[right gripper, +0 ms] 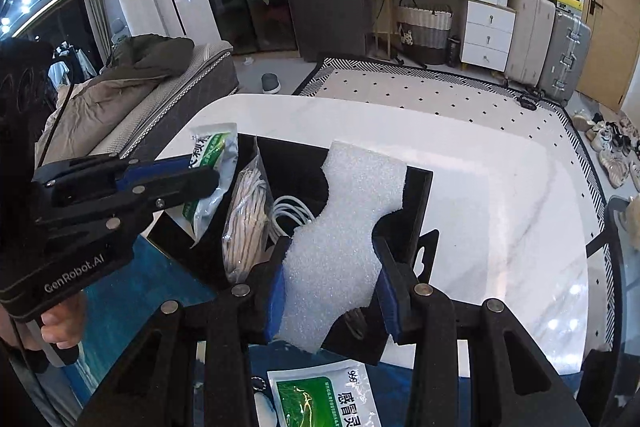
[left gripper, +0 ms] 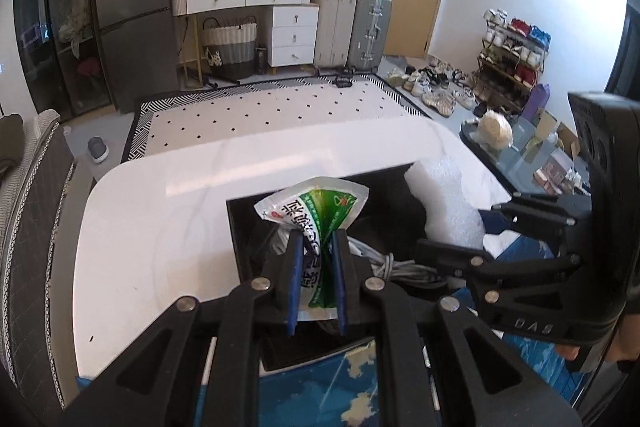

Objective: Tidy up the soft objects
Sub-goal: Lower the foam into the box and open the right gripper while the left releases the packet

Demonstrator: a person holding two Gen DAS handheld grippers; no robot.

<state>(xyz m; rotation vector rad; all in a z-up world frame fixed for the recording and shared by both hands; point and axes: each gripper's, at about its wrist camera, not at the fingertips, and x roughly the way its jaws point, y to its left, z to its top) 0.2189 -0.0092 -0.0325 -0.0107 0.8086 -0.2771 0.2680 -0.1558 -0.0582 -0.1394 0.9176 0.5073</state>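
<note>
My left gripper (left gripper: 316,247) is shut on a green-and-white sachet (left gripper: 316,207), held over the near left corner of a black open box (left gripper: 236,227). In the right wrist view the same sachet (right gripper: 212,163) hangs at the box's left edge in the left gripper (right gripper: 208,175). My right gripper (right gripper: 332,263) is shut on a white foam sheet (right gripper: 344,223), which hangs over the box (right gripper: 416,195); the foam sheet (left gripper: 444,203) also shows in the left wrist view, held by the right gripper (left gripper: 460,247). Inside the box lie a bagged rope bundle (right gripper: 244,219) and a coiled white cable (right gripper: 292,211).
The box stands on a white marble table (left gripper: 160,227) with a blue mat (right gripper: 132,303) at its near edge. A second green sachet (right gripper: 320,399) lies on the mat below my right gripper. A bed with a coat (right gripper: 132,83) stands left; a shoe rack (left gripper: 508,63) stands right.
</note>
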